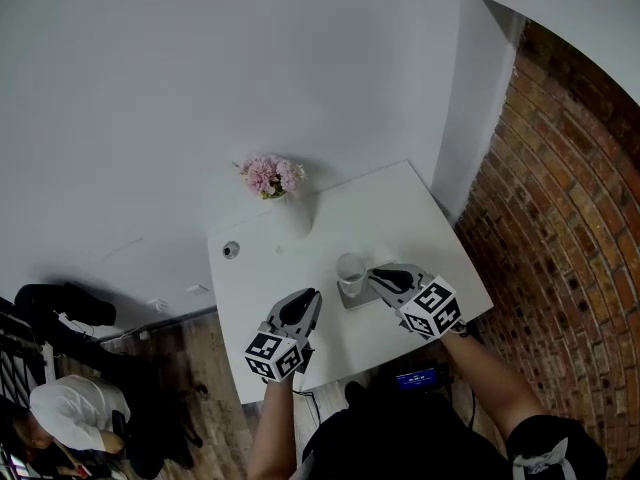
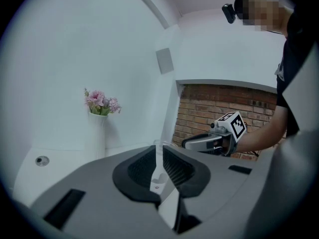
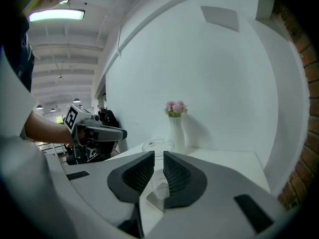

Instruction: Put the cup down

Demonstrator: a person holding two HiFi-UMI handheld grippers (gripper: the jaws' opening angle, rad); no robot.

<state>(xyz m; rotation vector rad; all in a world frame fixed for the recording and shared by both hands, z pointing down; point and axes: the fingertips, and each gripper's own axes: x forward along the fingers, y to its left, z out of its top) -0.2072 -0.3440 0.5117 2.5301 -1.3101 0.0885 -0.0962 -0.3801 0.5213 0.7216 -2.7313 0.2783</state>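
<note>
A clear plastic cup (image 1: pixel 349 270) stands upright on a small grey square mat (image 1: pixel 360 296) on the white table (image 1: pixel 400 208). My right gripper (image 1: pixel 373 274) is just right of the cup; its jaws are almost together with nothing between them. In the right gripper view the cup (image 3: pixel 158 145) rises just beyond the right gripper (image 3: pixel 158 157). My left gripper (image 1: pixel 309 296) hovers left of the cup, apart from it, its jaws a narrow slit apart and empty. Through that slit of the left gripper (image 2: pixel 159 152) a strip of the cup (image 2: pixel 159 144) shows.
A white vase of pink flowers (image 1: pixel 271 177) stands at the table's back edge, with a small round fitting (image 1: pixel 231 250) in the tabletop to its left. A brick wall (image 1: pixel 570 198) runs along the right. A person (image 1: pixel 62 408) sits on the floor at lower left.
</note>
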